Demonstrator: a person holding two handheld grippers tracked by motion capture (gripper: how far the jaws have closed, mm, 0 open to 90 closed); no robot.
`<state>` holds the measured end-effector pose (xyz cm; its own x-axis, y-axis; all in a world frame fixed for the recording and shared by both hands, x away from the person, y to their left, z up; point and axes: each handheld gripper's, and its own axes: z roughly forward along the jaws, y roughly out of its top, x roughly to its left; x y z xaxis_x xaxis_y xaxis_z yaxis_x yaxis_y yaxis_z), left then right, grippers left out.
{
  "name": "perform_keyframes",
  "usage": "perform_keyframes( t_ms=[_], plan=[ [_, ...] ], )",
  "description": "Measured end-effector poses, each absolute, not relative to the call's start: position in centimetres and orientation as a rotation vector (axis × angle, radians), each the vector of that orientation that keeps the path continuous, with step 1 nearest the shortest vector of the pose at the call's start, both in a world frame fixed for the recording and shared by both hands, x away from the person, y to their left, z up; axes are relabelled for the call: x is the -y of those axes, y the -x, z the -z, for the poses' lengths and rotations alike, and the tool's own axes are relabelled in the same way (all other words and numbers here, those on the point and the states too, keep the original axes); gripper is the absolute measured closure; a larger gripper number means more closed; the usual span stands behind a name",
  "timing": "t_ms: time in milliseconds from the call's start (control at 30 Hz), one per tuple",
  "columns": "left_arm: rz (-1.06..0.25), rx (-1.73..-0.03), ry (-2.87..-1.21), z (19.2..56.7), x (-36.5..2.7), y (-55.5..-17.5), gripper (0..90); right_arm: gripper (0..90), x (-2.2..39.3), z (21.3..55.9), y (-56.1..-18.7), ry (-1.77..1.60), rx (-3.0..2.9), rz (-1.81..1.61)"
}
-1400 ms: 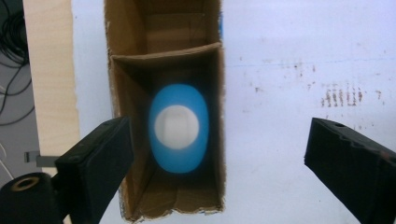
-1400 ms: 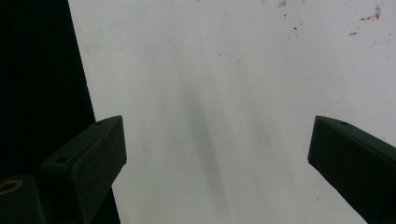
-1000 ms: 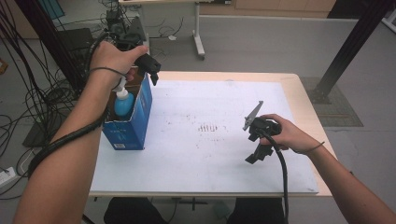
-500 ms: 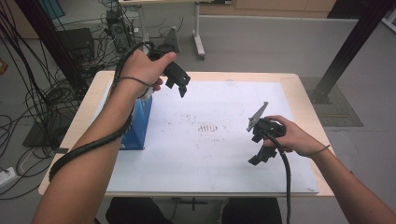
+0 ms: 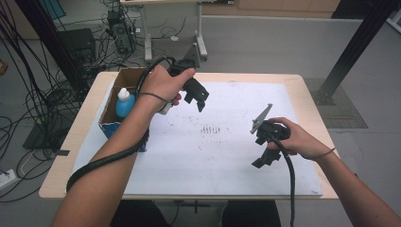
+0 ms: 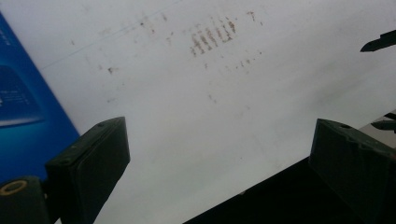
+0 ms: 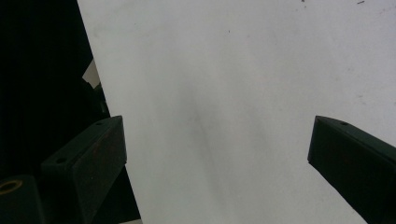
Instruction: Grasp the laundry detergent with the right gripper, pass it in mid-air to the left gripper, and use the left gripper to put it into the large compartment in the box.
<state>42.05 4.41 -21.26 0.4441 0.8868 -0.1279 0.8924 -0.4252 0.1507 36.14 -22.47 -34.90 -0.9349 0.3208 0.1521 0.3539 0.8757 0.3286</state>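
A: At the far left, what stands in the cardboard box (image 5: 109, 109)?

B: A blue bottle (image 5: 124, 102) with a white cap, upright inside the open-topped box at the table's (image 5: 61, 156) left edge. The box has brown flaps and blue printed sides; in the left gripper view a blue panel (image 6: 21, 93) carries pale print too blurred to read.

A: How would the bottle handle?

B: Likely a light plastic bottle, stiff enough to pinch but smooth, so it could slip. The narrow neck below the cap looks like the surest hold, reached from above since the box walls hide the body.

A: And the left gripper (image 5: 197, 97)?

B: It hangs just right of the box, above the white sheet (image 5: 203, 156), jaws spread wide and empty (image 6: 215, 154).

A: Any marks mid-sheet?

B: A row of short brown smudges (image 5: 210, 128); no letters.

A: The right gripper (image 5: 265, 156)?

B: Well apart on the right, low over the sheet, jaws also spread wide, pinching nothing (image 7: 217, 154).
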Motion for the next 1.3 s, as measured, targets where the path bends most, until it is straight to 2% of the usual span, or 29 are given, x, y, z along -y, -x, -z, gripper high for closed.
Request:
perform_keyframes(
  t_ms=[267,533,1300],
  plan=[
    [0.082,-1.530,-2.502,24.0,-4.3,-41.8,5.6,4.3,22.0,35.0,-36.0,0.529,2.953,0.537],
    [0.038,-1.561,-2.503,25.7,-4.8,-42.2,5.8,4.3,22.0,35.1,-35.9,0.526,2.949,0.528],
    [0.100,-1.545,-2.507,27.2,-4.2,-42.2,6.6,4.3,22.2,35.7,-35.8,0.531,2.938,0.527]
  ],
)
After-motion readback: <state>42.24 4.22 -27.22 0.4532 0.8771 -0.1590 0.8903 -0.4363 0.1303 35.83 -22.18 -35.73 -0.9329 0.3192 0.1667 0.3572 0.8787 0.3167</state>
